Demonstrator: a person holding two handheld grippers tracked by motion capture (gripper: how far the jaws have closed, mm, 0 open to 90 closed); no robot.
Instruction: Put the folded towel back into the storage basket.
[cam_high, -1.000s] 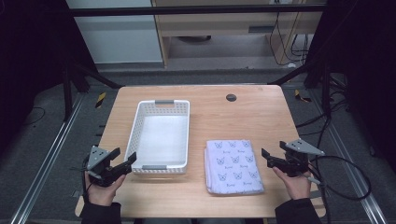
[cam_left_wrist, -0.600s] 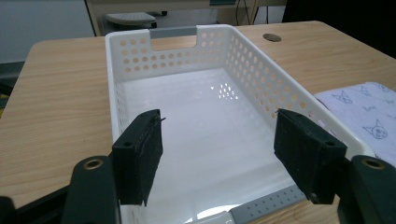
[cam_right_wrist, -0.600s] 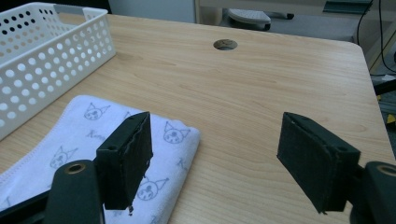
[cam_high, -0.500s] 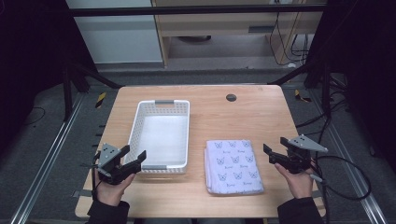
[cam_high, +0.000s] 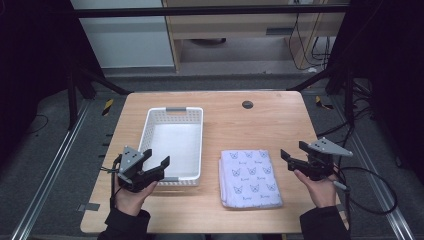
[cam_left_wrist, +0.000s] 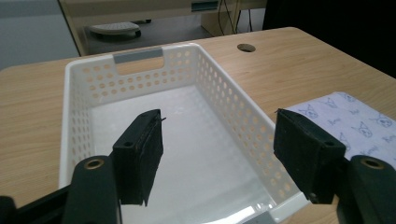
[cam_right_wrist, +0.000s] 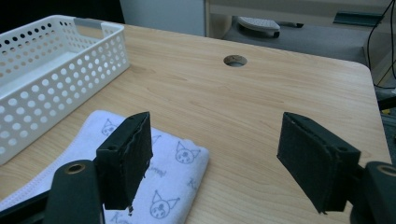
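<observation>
— From up high: left gripper (cam_high: 156, 165) wide open by the near end of the white basket (cam_high: 175, 110). Right gripper (cam_high: 292, 159) wide open too, beside the folded cloth (cam_high: 249, 177).

— From the left gripper view: over the basket (cam_left_wrist: 84, 93), holding nothing.

— From the right gripper view: above the cloth's (cam_right_wrist: 173, 168) corner, not touching.

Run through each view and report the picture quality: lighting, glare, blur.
High view: the table is evenly lit, the surroundings fall into darkness, and the picture is slightly soft. Left gripper view: sharp, with mild glare on the white basket floor. Right gripper view: the folded cloth and wood grain are crisp, the background shelves softer, shadows faint.
</observation>
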